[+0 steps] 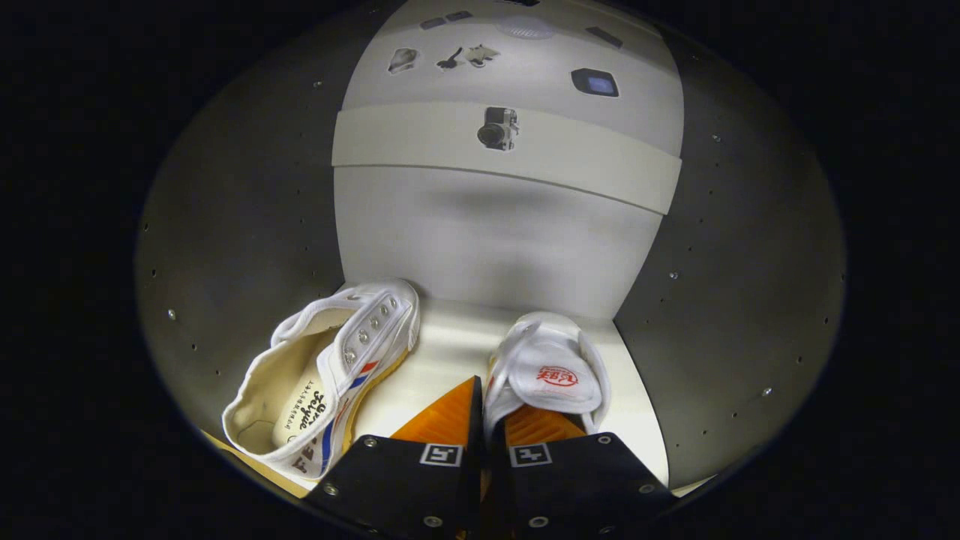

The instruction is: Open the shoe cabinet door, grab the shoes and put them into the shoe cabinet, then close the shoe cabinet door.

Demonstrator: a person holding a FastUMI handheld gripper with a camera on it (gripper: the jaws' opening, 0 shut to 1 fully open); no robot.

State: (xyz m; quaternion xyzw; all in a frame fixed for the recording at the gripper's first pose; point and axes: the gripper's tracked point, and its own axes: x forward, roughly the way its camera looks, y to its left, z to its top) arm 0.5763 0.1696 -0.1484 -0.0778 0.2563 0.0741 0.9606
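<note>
While the tool [486,420] is poking into the shoe cabinet [495,240], you get a decent look at both shoes sitting on its pale floor. They're white canvas sneakers. The left shoe [330,375] is tipped on its side, cream lining showing, with red and blue stripes and metal eyelets. The right shoe [547,375] has a red logo on its tongue. The tool's fingers are nearly closed, pinching the near left edge of the right shoe's opening between them. Grey cabinet walls sit either side.
</note>
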